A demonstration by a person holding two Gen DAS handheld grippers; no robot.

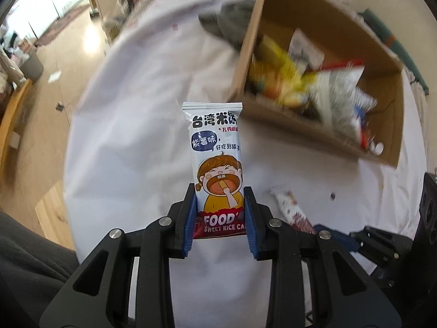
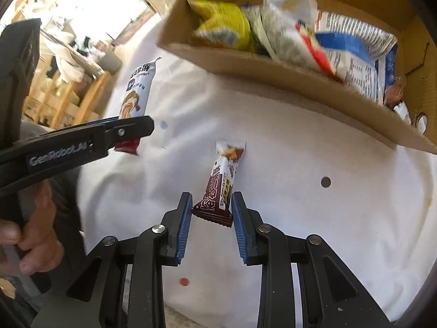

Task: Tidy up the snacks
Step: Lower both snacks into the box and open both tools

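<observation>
Up at one o'clock on the white-draped counter [image 2: 314,218] sits an open cardboard box [image 1: 387,125], its plain brown walls holding a jumble of crinkly snack bags [image 1: 314,87]: yellow packets toward its left end, silvery white and blue printed ones toward the right, all blurred.

Each view gives something of its own. The left wrist view shows the left tool [image 1: 220,199] clamped narrow on the lower end of a glossy white rice cake packet [image 1: 215,147], which stands up toward twelve o'clock with a cartoon child printed on it; a grey cloth [image 1: 229,22] lies crumpled against the box's far left corner, and a wooden floor runs along at nine o'clock. The right wrist view shows the right tool [image 2: 211,205] pinching the crimped dark end of a slim brown-and-white bar wrapper [image 2: 222,183], close above the cloth. That view also catches the left tool from the side at nine o'clock, a hand [image 2: 30,235] gripping its handle, and small coloured dots on the cloth.
</observation>
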